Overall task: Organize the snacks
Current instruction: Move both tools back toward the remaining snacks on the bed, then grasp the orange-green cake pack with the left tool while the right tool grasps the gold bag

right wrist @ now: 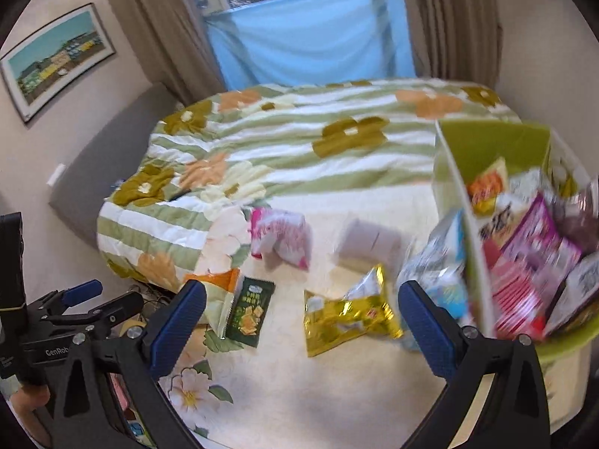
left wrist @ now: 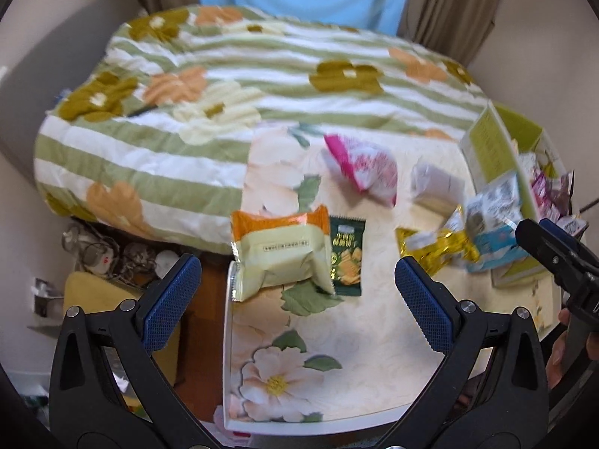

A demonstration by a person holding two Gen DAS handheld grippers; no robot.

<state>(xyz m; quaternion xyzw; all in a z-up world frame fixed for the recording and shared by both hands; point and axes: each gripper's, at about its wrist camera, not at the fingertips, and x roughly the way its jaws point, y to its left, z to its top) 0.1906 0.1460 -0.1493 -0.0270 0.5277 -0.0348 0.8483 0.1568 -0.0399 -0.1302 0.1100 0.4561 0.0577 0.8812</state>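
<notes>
Loose snack packets lie on a floral table (left wrist: 337, 366). An orange-and-cream packet (left wrist: 280, 254) and a dark green cracker packet (left wrist: 346, 258) sit at the table's left edge, just ahead of my open left gripper (left wrist: 297, 299). Further back are a pink-and-white packet (left wrist: 365, 166) and a pale wrapped packet (left wrist: 436, 185). A gold foil packet (right wrist: 348, 316) lies between the fingers of my open right gripper (right wrist: 299, 325). A green box (right wrist: 498, 142) at the right holds several packets, and a blue-and-white packet (right wrist: 441, 262) leans on its wall. Nothing is held.
A striped floral quilt (left wrist: 224, 112) covers the bed behind the table. Cables and a yellow cushion (left wrist: 93, 292) lie on the floor at the left. The other gripper (right wrist: 75, 310) and a hand show at the left of the right wrist view. Curtains and a blue sheet hang behind.
</notes>
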